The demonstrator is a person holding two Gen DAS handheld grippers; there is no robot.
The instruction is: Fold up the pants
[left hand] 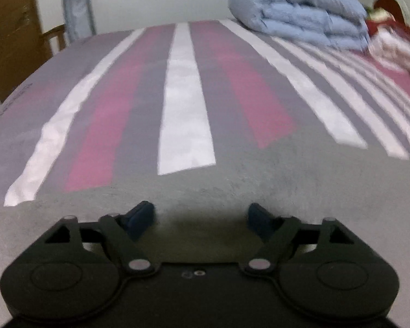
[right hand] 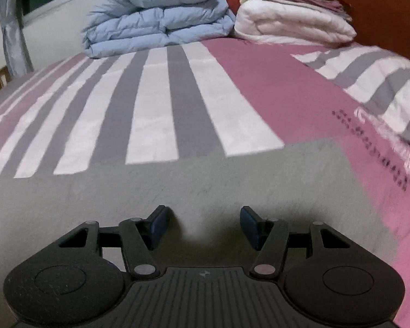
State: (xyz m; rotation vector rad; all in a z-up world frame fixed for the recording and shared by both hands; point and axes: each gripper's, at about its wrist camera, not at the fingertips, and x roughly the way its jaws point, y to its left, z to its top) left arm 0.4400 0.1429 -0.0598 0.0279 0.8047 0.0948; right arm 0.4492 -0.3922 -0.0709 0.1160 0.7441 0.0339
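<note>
The grey pants (left hand: 232, 169) lie flat on the striped bed sheet (left hand: 186, 95), spread across the near part of the left wrist view. They also fill the near part of the right wrist view (right hand: 177, 186), with a straight far edge and a right edge against the pink sheet (right hand: 273, 95). My left gripper (left hand: 201, 217) is open, its blue-padded fingers low over the grey fabric and holding nothing. My right gripper (right hand: 205, 224) is open too, just above the pants and empty.
A folded light-blue duvet (right hand: 158, 22) and a folded white quilt (right hand: 292, 24) with red and mauve linens lie at the far end of the bed. The duvet also shows in the left view (left hand: 300, 11). A wooden headboard (right hand: 382, 8) rises at right; a curtain (left hand: 76, 5) hangs at left.
</note>
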